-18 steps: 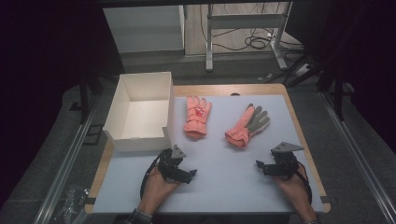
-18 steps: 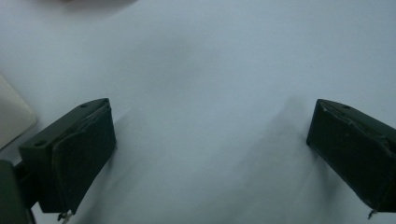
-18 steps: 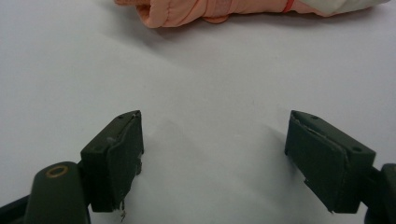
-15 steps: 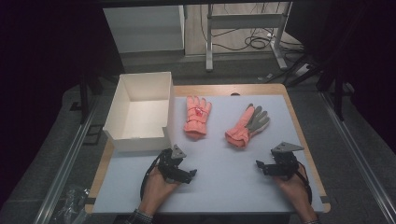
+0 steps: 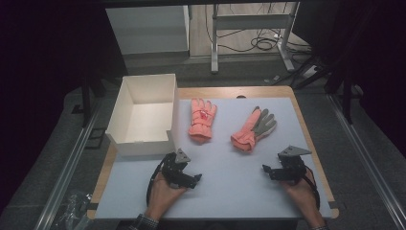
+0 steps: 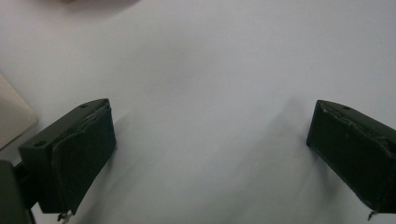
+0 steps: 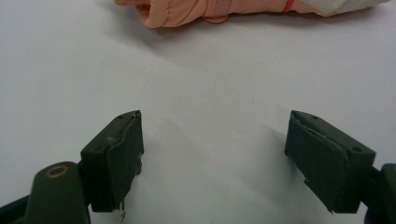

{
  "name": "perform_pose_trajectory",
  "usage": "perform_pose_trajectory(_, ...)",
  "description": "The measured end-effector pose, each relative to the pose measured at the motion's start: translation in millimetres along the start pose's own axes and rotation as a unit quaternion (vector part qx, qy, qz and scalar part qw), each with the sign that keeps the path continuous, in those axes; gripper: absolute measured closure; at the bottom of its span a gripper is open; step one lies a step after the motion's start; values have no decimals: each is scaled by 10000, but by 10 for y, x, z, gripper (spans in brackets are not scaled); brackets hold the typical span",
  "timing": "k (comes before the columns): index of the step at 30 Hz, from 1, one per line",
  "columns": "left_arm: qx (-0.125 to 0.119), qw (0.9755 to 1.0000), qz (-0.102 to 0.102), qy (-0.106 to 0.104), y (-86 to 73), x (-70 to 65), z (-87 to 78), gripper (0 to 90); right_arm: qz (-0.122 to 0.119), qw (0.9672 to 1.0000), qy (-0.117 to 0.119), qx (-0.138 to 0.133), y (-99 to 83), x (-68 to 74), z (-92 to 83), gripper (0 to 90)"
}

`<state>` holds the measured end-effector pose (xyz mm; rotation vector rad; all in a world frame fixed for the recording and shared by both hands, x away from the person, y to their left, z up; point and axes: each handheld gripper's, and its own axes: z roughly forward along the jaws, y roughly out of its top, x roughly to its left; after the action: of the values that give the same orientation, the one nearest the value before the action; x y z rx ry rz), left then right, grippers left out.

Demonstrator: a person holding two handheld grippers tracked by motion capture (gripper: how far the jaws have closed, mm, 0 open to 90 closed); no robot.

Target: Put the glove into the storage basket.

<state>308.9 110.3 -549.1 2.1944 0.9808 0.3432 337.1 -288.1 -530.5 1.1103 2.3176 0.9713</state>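
Two salmon-pink gloves lie on the pale mat: one (image 5: pixel 201 118) near the box, back up, and one (image 5: pixel 253 128) to its right with a grey palm showing. My left gripper (image 5: pixel 193 179) rests low on the mat near the front, its jaws wide apart over bare mat (image 6: pixel 205 135). My right gripper (image 5: pixel 268 170) sits at the front right, open too, with the cuff of the grey-palmed glove (image 7: pixel 187 11) lying ahead of its jaws (image 7: pixel 212 154). Nothing is between either pair of jaws.
A white open-topped box (image 5: pixel 143 139) stands at the table's left, its corner (image 6: pixel 11 116) beside my left jaw. The wooden table edge (image 5: pixel 306 124) frames the mat. Beyond the table are metal stand legs (image 5: pixel 249 21) and cables on the floor.
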Motion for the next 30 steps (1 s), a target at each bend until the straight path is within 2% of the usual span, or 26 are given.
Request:
perform_pose_trajectory(14,9,10000,-13,1,-1,-1,-2,13,-5,10000,-2,13,3,-1,0,194)
perform_pose_trajectory(21,18,10000,-2,-1,-1,0,-2,13,2,10000,-21,73,12,-3,9,136)
perform_pose_trajectory(30,18,10000,18,1,0,2,-2,13,28,9999,-14,106,24,1,7,138)
